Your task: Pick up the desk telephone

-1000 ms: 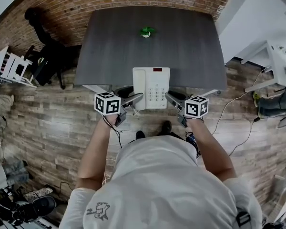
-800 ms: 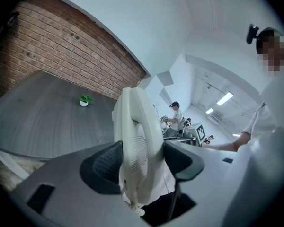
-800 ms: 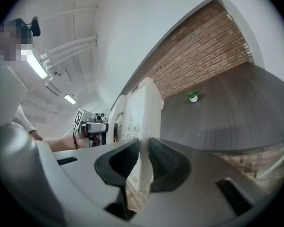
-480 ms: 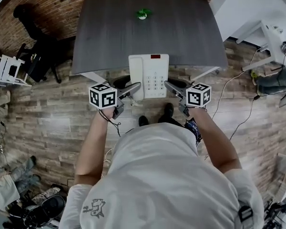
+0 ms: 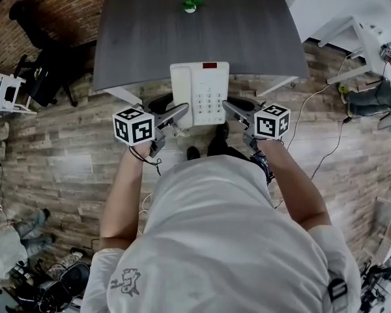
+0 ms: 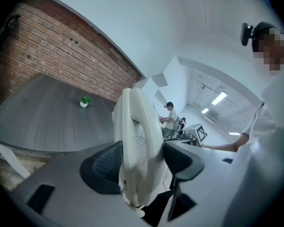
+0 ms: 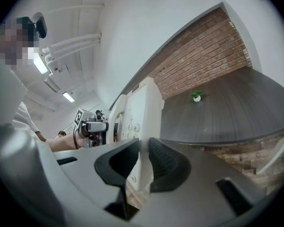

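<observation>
The white desk telephone [image 5: 199, 95] with a keypad and a small red display hangs in the air over the near edge of the dark grey table [image 5: 150, 38], part of it above the floor. My left gripper [image 5: 176, 115] is shut on its handset side, and the thick white body [image 6: 135, 141] fills the space between those jaws. At the phone's other side my right gripper [image 5: 229, 108] is shut on the thin keypad edge [image 7: 138, 112]. Each gripper [image 6: 144, 162] [image 7: 143, 162] shows the phone upright between its dark pads.
A small green plant in a white pot [image 5: 190, 5] stands at the table's far side. A black chair [image 5: 42, 77] is at the left, white furniture [image 5: 358, 38] and floor cables [image 5: 313, 142] at the right. A person [image 6: 170, 117] stands in the background.
Both grippers have drawn back from the table toward me with the telephone held between them; more of the phone now hangs past the table's near edge.
</observation>
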`<state>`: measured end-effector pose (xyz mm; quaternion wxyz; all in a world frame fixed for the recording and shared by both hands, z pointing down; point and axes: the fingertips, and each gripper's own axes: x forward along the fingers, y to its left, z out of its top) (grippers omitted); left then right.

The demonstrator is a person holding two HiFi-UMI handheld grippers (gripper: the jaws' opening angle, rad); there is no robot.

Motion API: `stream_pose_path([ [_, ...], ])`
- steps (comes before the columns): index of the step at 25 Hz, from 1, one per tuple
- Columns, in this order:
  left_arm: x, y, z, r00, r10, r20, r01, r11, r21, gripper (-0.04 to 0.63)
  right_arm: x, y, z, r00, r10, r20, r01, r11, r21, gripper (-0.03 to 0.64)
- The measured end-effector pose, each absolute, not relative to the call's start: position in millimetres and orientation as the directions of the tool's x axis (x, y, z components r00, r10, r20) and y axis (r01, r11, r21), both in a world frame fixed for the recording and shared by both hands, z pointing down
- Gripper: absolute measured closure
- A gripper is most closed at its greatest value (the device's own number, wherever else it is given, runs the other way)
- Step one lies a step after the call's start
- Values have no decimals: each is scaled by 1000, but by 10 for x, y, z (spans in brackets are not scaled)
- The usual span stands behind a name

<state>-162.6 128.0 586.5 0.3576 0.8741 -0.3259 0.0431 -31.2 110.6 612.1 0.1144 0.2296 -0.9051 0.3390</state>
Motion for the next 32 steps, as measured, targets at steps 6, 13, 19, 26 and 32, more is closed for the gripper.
stream_pose_path([
  [6, -1621, 1294, 5827, 783, -547, 297, -599, -534, 596, 304, -303, 1114, 6072, -865, -355, 355, -500, 669, -550, 543],
  [13, -1649, 1293, 5795, 781, -547, 302, -604, -536, 590, 305, -336, 1155, 6095, -867, -354, 352, -498, 662, -560, 541],
  [19, -1651, 1297, 5796, 780, -548, 303, -605, -534, 590, 305, -334, 1157, 6096, -867, -357, 348, -498, 658, -565, 541],
  [26, -1654, 1297, 5766, 778, -552, 300, -606, -534, 590, 307, -338, 1160, 6072, -868, -358, 345, -496, 656, -568, 541],
  [32, -1657, 1293, 5765, 778, -552, 300, -606, -534, 590, 307, -339, 1163, 6081, -868, -359, 343, -496, 654, -572, 541],
])
